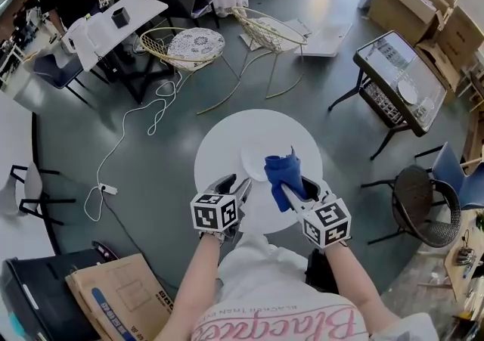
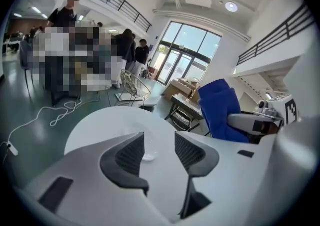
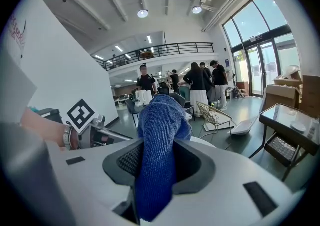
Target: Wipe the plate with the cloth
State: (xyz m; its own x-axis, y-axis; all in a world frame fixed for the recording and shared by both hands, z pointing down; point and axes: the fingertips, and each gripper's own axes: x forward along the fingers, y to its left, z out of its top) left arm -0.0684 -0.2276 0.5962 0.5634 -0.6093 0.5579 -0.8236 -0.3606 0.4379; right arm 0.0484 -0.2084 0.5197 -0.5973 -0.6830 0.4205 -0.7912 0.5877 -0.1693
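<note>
Holding a soft blue cloth (image 1: 281, 172) tight between its two jaws, the right gripper (image 1: 293, 187) hangs over the near side of the small round white table (image 1: 223, 135), and the cloth sticks up and flops out past the jaw tips. The shallow white plate (image 1: 253, 158) sits on the table top, and from above the cloth hides a bit of its right edge. The left gripper (image 1: 242, 187) is close beside the right one with its jaws wide apart and nothing in them, its tips near the plate's near edge.
</note>
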